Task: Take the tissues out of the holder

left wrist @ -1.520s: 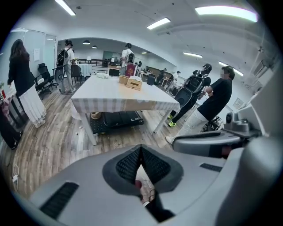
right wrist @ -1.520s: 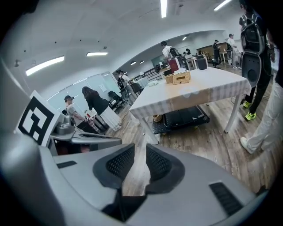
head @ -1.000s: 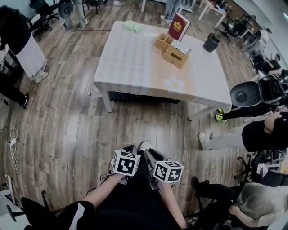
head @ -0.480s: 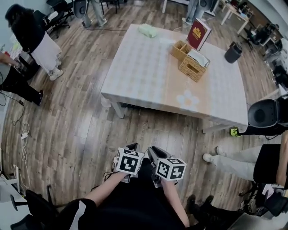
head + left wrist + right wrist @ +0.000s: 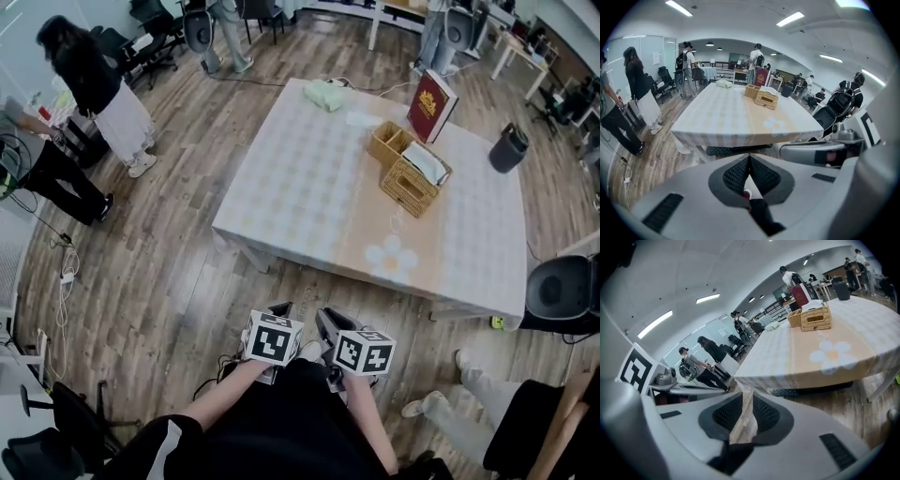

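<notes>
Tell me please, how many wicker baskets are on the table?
2. The tissue holder, white tissue on top, is the nearer one; the open basket stands just behind it, beside the red book. No more seem hidden.

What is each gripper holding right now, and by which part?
Nothing is held. The left gripper has its jaws together and empty; the right gripper has its jaws slightly apart, with only floor between them.

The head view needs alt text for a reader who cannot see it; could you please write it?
Seen from above, a person holds the left gripper and right gripper low over a wooden floor, short of a cloth-covered table. On the table are a wicker tissue holder with white tissues, a red book and a green cloth.
</notes>
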Available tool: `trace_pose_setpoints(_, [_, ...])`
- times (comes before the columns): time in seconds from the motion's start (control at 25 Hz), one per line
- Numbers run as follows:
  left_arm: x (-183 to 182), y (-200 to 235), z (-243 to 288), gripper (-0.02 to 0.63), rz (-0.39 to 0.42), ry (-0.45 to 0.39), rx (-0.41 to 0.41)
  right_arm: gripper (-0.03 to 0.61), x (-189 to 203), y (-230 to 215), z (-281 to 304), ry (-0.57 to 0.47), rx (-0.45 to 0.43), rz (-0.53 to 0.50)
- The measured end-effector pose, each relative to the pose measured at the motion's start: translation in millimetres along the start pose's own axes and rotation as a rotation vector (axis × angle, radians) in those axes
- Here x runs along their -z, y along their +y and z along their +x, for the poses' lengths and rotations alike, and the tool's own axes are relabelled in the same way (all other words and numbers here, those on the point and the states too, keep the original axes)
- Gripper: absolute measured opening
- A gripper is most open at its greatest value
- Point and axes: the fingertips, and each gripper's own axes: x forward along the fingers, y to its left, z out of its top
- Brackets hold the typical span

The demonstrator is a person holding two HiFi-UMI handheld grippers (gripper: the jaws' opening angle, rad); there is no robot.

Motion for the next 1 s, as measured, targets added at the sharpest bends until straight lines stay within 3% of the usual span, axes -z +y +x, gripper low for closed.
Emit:
trace_pose_setpoints(0.2, [-15, 0, 16, -0.002, -0.022, 0.023, -0.009, 0.078, -18, -8, 10, 0.002, -0.045, 0.018])
trace_pose_setpoints(0.44, [-45, -8, 54, -0.002, 0.003, 0.023, 0.028, 0.075, -41, -34, 15, -0.02, -0.021, 0.03])
trace_pose_setpoints(0.72, [-110, -18, 99, -0.002, 0.078, 0.021, 0.119, 0.075, -101, -76, 23, -0.072, 0.073, 0.065])
trace_pose_setpoints(1.0, [-174, 5, 126, -0.002, 0.11, 0.023, 0.159, 0.077, -162, -81, 58, -0.077, 0.091, 0.038])
